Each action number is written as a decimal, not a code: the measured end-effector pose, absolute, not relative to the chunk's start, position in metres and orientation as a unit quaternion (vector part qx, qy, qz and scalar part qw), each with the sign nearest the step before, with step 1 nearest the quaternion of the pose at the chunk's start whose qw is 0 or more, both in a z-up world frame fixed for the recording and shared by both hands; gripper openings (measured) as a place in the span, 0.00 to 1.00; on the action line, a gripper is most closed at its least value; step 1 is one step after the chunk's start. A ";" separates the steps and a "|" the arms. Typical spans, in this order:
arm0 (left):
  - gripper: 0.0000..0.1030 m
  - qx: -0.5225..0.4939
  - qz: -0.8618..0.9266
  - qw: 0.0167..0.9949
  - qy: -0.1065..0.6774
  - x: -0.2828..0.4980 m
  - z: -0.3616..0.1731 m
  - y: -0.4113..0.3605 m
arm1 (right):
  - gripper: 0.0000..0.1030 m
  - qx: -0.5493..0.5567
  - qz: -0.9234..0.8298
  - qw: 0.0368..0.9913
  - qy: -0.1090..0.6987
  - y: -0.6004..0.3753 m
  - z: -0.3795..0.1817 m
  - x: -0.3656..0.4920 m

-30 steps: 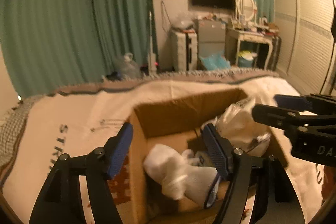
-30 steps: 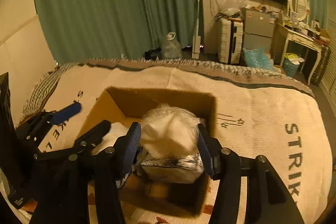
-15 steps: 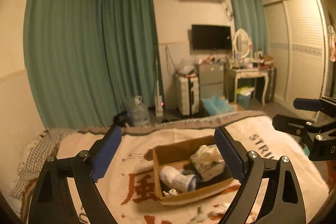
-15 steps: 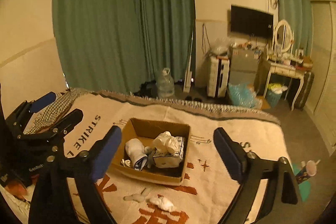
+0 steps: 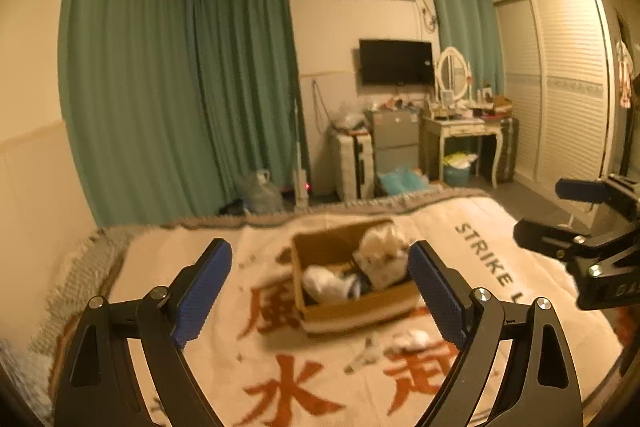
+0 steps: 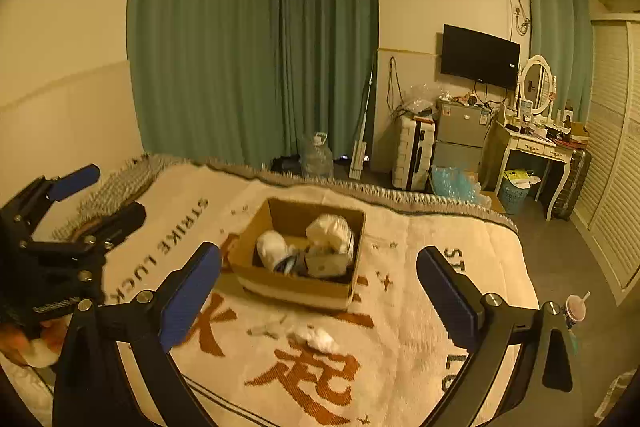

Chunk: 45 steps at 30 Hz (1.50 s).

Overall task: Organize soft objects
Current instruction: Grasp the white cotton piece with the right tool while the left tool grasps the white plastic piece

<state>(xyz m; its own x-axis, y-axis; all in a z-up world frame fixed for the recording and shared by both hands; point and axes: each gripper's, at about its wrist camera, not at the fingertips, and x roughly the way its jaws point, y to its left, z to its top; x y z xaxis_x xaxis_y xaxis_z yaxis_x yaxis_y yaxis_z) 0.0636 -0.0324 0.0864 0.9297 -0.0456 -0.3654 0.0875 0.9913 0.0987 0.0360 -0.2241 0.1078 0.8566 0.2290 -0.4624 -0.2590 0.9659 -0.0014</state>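
Note:
A cardboard box (image 6: 288, 287) (image 5: 352, 311) stands on the bed's printed blanket (image 6: 440, 255). In it lie a rolled white sock (image 6: 271, 245) (image 5: 320, 279), a crumpled white bag on a tissue pack (image 6: 332, 231) (image 5: 380, 251) and darker items. A small white crumpled piece (image 6: 316, 338) (image 5: 408, 338) and a thin scrap (image 6: 266, 327) lie on the blanket in front of the box. My left gripper (image 5: 320, 291) and right gripper (image 6: 320, 291) are both open, empty, held high and well back from the box.
The bed's far edge has a fringe (image 6: 360, 189). Beyond it stand a water jug (image 6: 318, 157), a suitcase (image 6: 412, 155), a small fridge (image 6: 460, 135), a dressing table (image 6: 536, 147) and green curtains (image 6: 256, 47). A cup with a straw (image 6: 575, 309) is at the right.
Both grippers have pulled up and far back from the box and opened wider. The sock and the bag now lie in the box, free of the fingers.

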 end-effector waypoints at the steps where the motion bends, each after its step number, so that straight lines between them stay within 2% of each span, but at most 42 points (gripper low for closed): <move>1: 0.89 0.056 -0.028 0.979 0.194 0.065 0.080 -0.031 | 0.96 -0.032 0.128 0.962 0.241 -0.223 0.099 0.037; 8: 0.89 0.044 -0.012 0.962 0.269 0.089 0.013 -0.023 | 0.96 -0.025 0.136 0.943 0.304 -0.219 0.023 0.079; 15: 0.89 0.038 -0.026 0.954 0.295 0.117 -0.051 -0.032 | 0.96 -0.003 0.139 0.923 0.360 -0.227 -0.062 0.130; 21: 0.89 0.016 -0.046 0.947 0.317 0.141 -0.096 -0.042 | 0.88 -0.020 0.156 0.898 0.412 -0.221 -0.123 0.170; 23: 0.89 0.012 -0.051 0.940 0.337 0.152 -0.111 -0.043 | 0.84 -0.023 0.162 0.888 0.429 -0.218 -0.142 0.180; 26: 0.89 0.014 -0.053 0.931 0.361 0.163 -0.128 -0.044 | 0.71 -0.026 0.183 0.869 0.460 -0.211 -0.169 0.191; 27: 0.89 0.015 -0.054 0.928 0.367 0.166 -0.133 -0.045 | 0.61 -0.028 0.189 0.864 0.466 -0.210 -0.176 0.193; 28: 0.88 0.015 -0.056 0.927 0.371 0.168 -0.138 -0.046 | 0.47 -0.033 0.195 0.858 0.474 -0.208 -0.185 0.196; 29: 0.88 0.016 -0.062 0.923 0.379 0.171 -0.143 -0.048 | 0.39 -0.037 0.195 0.855 0.479 -0.207 -0.190 0.198; 38: 0.87 0.011 -0.075 0.909 0.410 0.189 -0.169 -0.068 | 0.36 -0.009 0.184 0.877 0.444 -0.232 -0.177 0.203; 43: 0.60 0.022 -0.086 0.898 0.431 0.204 -0.182 -0.082 | 0.36 -0.003 0.170 0.879 0.446 -0.247 -0.176 0.203; 44: 0.48 0.028 -0.088 0.894 0.440 0.207 -0.185 -0.085 | 0.36 0.000 0.169 0.878 0.448 -0.247 -0.177 0.203; 45: 0.43 0.033 -0.087 0.892 0.442 0.207 -0.186 -0.086 | 0.36 0.003 0.168 0.877 0.451 -0.248 -0.178 0.203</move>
